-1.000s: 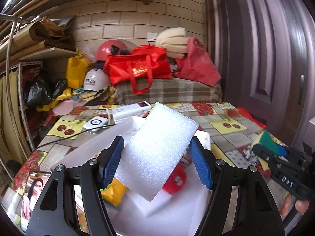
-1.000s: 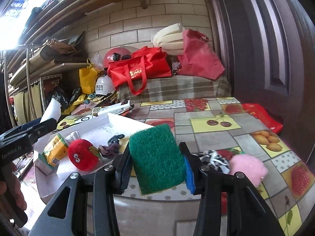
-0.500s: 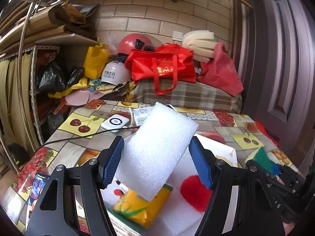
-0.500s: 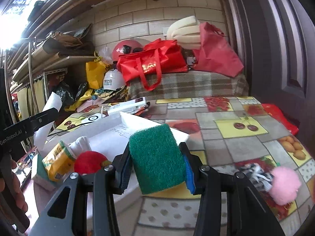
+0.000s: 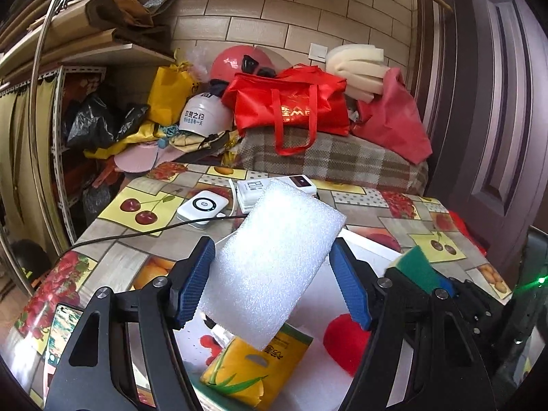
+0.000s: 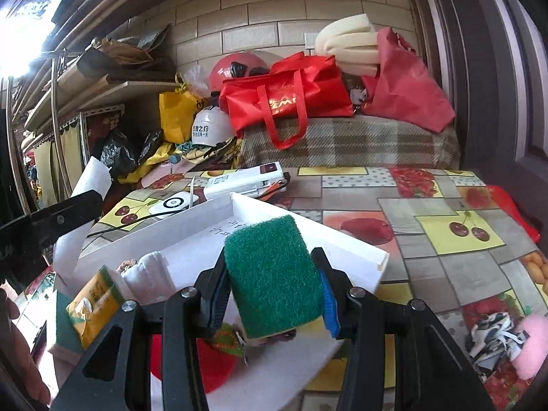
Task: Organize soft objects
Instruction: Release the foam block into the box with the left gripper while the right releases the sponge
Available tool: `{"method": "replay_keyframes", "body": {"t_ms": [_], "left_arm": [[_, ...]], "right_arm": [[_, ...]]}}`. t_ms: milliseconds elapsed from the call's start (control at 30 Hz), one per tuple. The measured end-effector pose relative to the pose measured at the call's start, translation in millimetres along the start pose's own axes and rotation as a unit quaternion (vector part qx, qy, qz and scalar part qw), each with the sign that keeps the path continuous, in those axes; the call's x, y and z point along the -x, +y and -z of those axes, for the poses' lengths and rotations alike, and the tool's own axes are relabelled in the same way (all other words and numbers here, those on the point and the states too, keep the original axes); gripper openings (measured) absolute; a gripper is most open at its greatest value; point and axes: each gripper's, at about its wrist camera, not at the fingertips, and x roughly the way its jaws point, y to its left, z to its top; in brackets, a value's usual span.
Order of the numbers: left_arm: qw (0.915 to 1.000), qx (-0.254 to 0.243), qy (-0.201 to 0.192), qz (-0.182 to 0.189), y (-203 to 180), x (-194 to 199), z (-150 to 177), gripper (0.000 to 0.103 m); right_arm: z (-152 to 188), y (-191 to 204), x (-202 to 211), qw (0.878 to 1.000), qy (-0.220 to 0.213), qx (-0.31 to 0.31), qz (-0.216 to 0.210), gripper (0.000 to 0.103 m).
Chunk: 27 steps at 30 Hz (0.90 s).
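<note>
My left gripper (image 5: 270, 281) is shut on a white foam block (image 5: 284, 233), held tilted above the near end of a white tray (image 5: 371, 245). Under it in the tray lie a yellow tissue pack (image 5: 253, 366) and a red plush toy (image 5: 342, 339). My right gripper (image 6: 272, 291) is shut on a green scouring sponge (image 6: 270, 267) over the same tray (image 6: 308, 221). A rolled white cloth (image 6: 150, 274) lies beside the tissue pack (image 6: 94, 294). A pink pompom (image 6: 531, 346) and a black-and-white cloth (image 6: 493, 335) rest on the table to the right of the tray.
A white power bank (image 5: 202, 207), a white box (image 5: 274, 188) and a black cable (image 5: 137, 234) lie behind the tray. A phone (image 5: 61, 322) lies at the table's near left corner. Red bags (image 5: 287, 106) and helmets are piled beyond the table; a door (image 5: 496, 137) stands on the right.
The right gripper has carried the green sponge leftwards, from over the bare tablecloth to over the tray. The left gripper has also shifted left with the foam block still in it.
</note>
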Motion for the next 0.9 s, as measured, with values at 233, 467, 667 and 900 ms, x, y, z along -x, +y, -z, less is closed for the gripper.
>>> {"method": "replay_keyframes", "body": {"t_ms": [233, 467, 667, 900], "left_arm": [[0.999, 0.013, -0.024, -0.034, 9.2, 5.8, -0.8, 0.103], [0.9944, 0.011, -0.069, -0.079, 15.7, 20.1, 2.9, 0.103], [0.9941, 0.015, -0.057, -0.091, 20.5, 17.5, 8.3, 0.103], [0.9934, 0.025, -0.052, -0.099, 24.8, 18.7, 11.1, 0.103]], "right_arm": [[-0.2, 13.9, -2.6, 0.999, 0.002, 0.033, 0.0, 0.085], [-0.1, 17.0, 4.6, 0.999, -0.021, 0.041, 0.003, 0.103], [-2.2, 14.0, 10.0, 0.999, -0.038, 0.033, 0.002, 0.103], [-1.6, 14.0, 13.2, 0.998, -0.051, 0.031, 0.002, 0.103]]}}
